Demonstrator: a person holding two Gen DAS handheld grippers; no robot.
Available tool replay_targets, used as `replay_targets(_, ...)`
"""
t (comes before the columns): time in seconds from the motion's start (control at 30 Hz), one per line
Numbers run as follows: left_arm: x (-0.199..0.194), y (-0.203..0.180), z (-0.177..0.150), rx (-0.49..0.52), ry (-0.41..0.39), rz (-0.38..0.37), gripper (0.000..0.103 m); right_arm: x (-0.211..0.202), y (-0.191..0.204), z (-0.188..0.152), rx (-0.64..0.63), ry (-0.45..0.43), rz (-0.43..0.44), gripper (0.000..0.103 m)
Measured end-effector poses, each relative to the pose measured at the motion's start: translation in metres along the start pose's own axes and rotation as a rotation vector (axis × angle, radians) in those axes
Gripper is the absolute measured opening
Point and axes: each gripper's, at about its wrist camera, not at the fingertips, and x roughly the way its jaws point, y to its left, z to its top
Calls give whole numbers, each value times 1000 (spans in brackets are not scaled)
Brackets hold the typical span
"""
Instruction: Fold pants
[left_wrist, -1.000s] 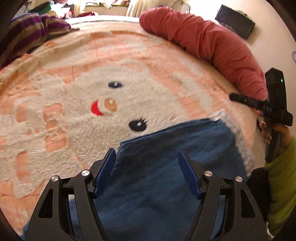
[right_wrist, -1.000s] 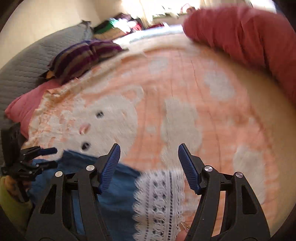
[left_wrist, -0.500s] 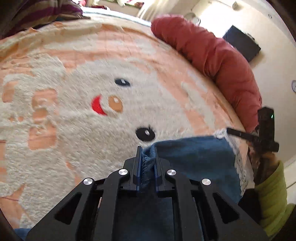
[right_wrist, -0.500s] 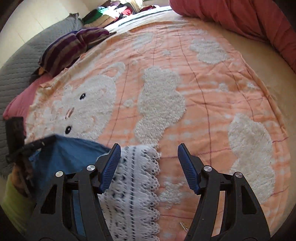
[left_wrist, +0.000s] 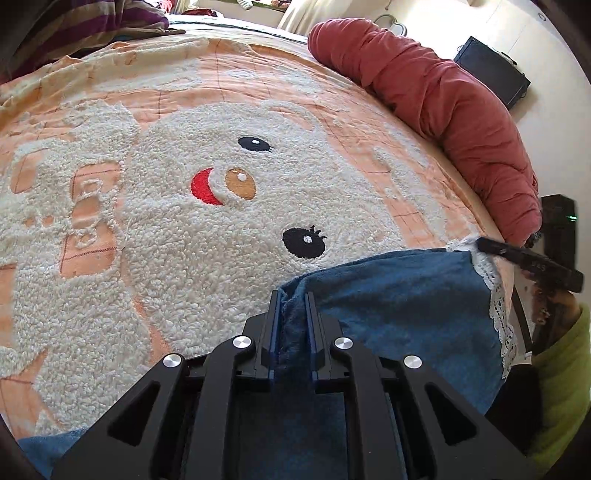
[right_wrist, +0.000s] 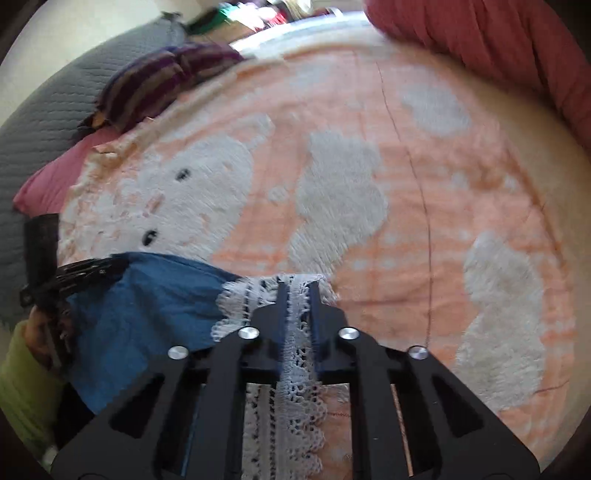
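2 tools are gripping the pants (left_wrist: 399, 306) lying on the bed's blanket (left_wrist: 155, 236), the left tool (left_wrist: 291, 306) pinching blue cloth, the right tool (right_wrist: 298, 299) clamping only the lace hem (right_wrist: 258, 295), which is risking slipping or tearing.

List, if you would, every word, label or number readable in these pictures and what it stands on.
Pale marking on the side of the right gripper: too small and blurred to read.
Nothing else: the blanket bears only a bear's face, no words.
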Motion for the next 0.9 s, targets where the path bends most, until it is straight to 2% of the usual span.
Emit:
replay_targets(0.07,1,0,0,0,1,2,11,-10,6,-1,-27,-40,15,3)
replay_targets(0.1,0,1,0,-1,1,2,11,-9,7,-2,-44,-40,-11,3)
replay_targets(0.17,0,2,0,-3,1,4,13,3,5,-4,-51,17,-69,7)
replay_targets(0.23,0,2,0,-5,2,5,14,20,-3,-9,-28,93,-115,20)
replay_targets(0.27,0,3,0,-5,2,5,14,21,-8,-9,-1,96,-107,23)
replay_targets(0.33,0,2,1,-2,4,9,15,11,-19,-7,59,41,-74,30)
replay_targets(0.43,1,3,1,0,7,9,16,7,-30,-5,130,-10,-10,33)
replay_targets(0.53,1,5,1,-2,9,3,20,27,-35,-4,160,40,47,34)
replay_targets(0.6,2,4,2,0,12,-9,26,43,-34,-4,155,90,70,44)
replay_targets(0.67,4,0,2,13,15,-6,29,49,-29,-4,136,94,78,47)
replay_targets(0.73,6,-2,1,24,16,7,29,50,-22,-5,111,94,86,43)
replay_targets(0.77,7,-2,1,23,15,9,28,50,-18,-5,92,99,81,37)
replay_targets(0.8,7,-2,1,20,15,12,26,50,-15,-7,69,104,75,23)
replay_targets(0.83,6,-3,1,18,16,20,16,50,-11,-8,52,108,90,16)
replay_targets(0.9,2,-5,1,32,4,33,9,41,-2,-7,15,87,59,13)
